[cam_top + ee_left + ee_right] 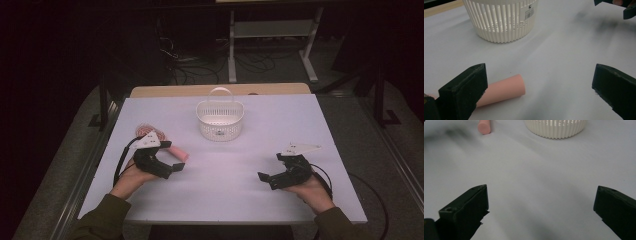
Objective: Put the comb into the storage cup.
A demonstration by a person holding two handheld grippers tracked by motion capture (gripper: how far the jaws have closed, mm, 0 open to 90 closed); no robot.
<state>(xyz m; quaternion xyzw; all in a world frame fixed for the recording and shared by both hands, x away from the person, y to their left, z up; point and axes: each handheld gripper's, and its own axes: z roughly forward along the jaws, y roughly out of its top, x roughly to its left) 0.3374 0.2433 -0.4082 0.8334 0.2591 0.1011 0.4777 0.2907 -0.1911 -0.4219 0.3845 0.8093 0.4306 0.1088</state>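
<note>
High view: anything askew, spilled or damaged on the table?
Nothing stands out. The white basket stands upright with its handle up and looks intact. The pink cylinder lies on its side by the left gripper, whose jaws are open beside it. The right gripper is open over bare table. No spill shows.

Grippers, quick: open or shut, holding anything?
Left gripper: open, empty, pink cylinder beside one finger.
Right gripper: open, empty.
</note>
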